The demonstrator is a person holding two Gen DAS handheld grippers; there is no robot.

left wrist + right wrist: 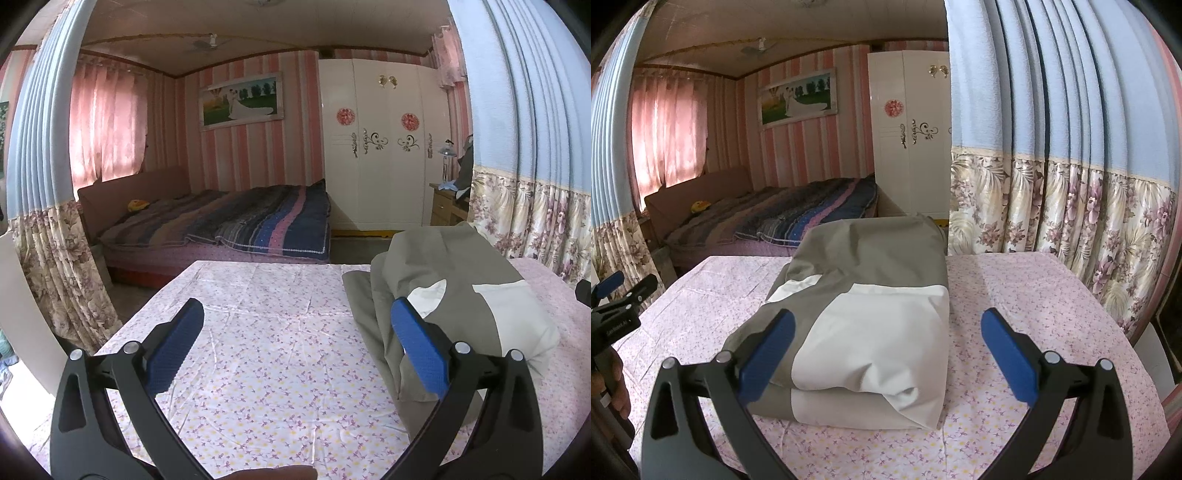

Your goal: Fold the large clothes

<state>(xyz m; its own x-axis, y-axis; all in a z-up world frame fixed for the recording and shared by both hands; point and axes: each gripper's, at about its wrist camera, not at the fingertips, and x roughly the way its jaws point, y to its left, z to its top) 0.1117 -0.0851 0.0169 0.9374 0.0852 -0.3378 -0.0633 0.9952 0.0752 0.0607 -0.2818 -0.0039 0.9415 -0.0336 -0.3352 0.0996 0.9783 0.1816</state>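
One folded grey-and-white fabric garment (864, 325) lay on the floral pink-sheeted bed (1034, 314), toward its right edge. Two grippers: left gripper (297, 343) wide open, holding nothing; right gripper (886, 349) wide open, empty, straddling the garment's near end.

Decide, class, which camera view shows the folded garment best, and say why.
The right wrist view: the garment lies centred ahead of the open right gripper, with its whole grey-and-white top and stacked front edge visible on the sheet. The left wrist view shows it only from the side, at the right, partly behind one finger.
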